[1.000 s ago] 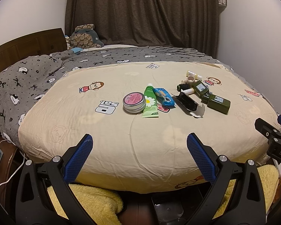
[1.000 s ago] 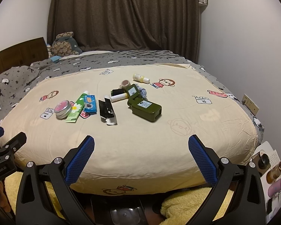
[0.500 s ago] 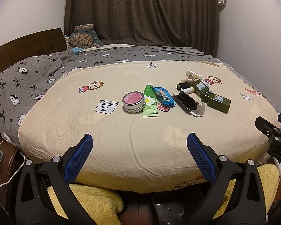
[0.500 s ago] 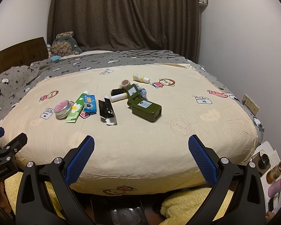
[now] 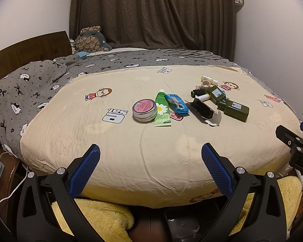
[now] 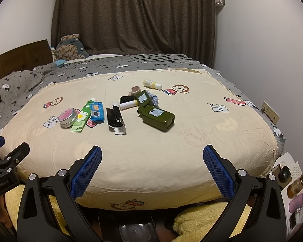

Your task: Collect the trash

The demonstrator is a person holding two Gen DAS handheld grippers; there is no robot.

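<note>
Trash lies in a cluster on the cream bedspread (image 5: 131,157): a round tin with a pink lid (image 5: 144,110) (image 6: 68,117), a green tube (image 5: 161,109) (image 6: 82,117), a blue packet (image 5: 176,103) (image 6: 97,111), a torn black wrapper (image 5: 204,111) (image 6: 115,120), a large dark green bottle (image 5: 233,109) (image 6: 157,118), a smaller green bottle (image 6: 142,98), a white stick (image 6: 128,104) and a small yellow bottle (image 6: 152,84). My left gripper (image 5: 150,155) and right gripper (image 6: 151,155) are both open and empty, over the bed's near edge, well short of the items.
A grey patterned blanket (image 5: 30,80) covers the left and far side of the bed. A plush toy (image 5: 91,40) sits by the wooden headboard. Yellow fleece (image 5: 95,215) lies below the bed edge. Bottles (image 6: 293,183) stand on the floor at right.
</note>
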